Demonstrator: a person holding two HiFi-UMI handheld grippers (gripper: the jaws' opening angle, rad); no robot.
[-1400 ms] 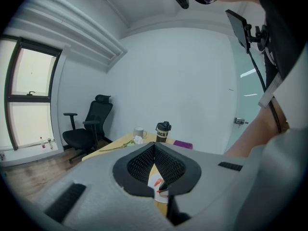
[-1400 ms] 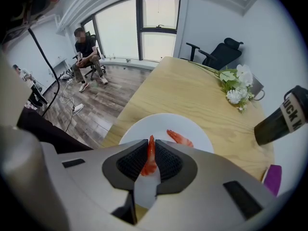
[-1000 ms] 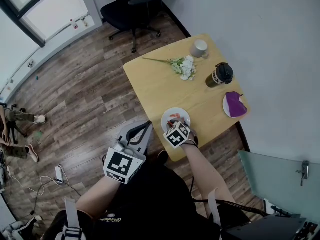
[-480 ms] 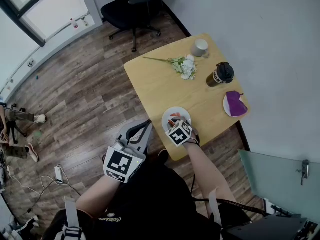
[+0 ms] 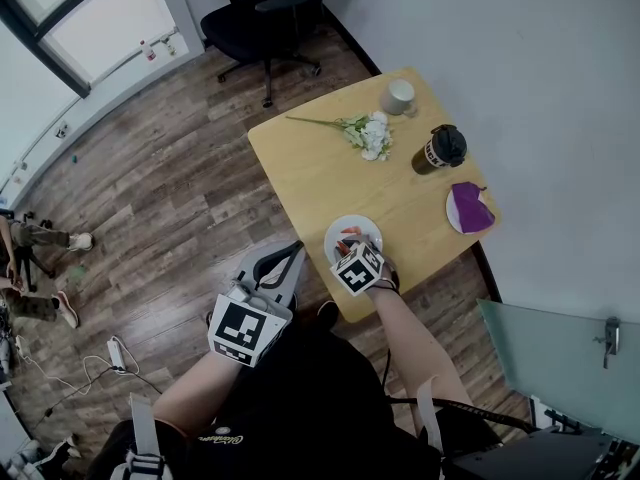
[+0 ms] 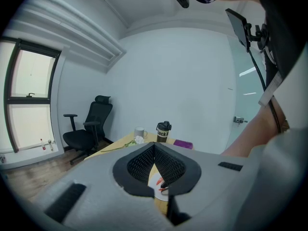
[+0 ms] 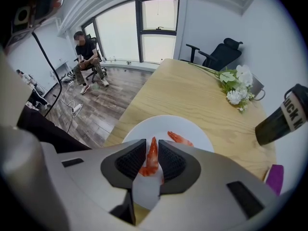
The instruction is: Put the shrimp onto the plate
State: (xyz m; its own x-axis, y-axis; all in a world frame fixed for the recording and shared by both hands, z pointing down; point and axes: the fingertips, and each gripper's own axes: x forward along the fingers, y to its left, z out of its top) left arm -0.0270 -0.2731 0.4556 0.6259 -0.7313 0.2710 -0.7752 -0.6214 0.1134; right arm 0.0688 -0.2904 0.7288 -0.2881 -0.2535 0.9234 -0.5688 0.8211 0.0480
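Observation:
A white plate (image 5: 360, 228) sits near the front edge of the wooden table (image 5: 320, 168). My right gripper (image 5: 348, 242) hangs just over it, shut on an orange shrimp (image 7: 152, 159) that stands upright between the pads. Another shrimp (image 7: 180, 138) lies on the plate (image 7: 144, 131) beyond the jaws. My left gripper (image 5: 284, 265) is held off the table to the plate's left, above the floor, shut with nothing in it. In the left gripper view its pads (image 6: 166, 165) meet at the tip, and below them a bit of the plate (image 6: 155, 186) shows.
At the table's far end are a white mug (image 5: 399, 95), a spray of white flowers (image 5: 368, 133) and a dark lidded cup (image 5: 440, 148). A purple item (image 5: 468, 208) lies at the right edge. A black office chair (image 5: 265, 8) stands beyond. A person (image 7: 86, 57) sits far off.
The right gripper has edged a little to the right over the plate, still holding the shrimp. The left gripper has stayed where it was.

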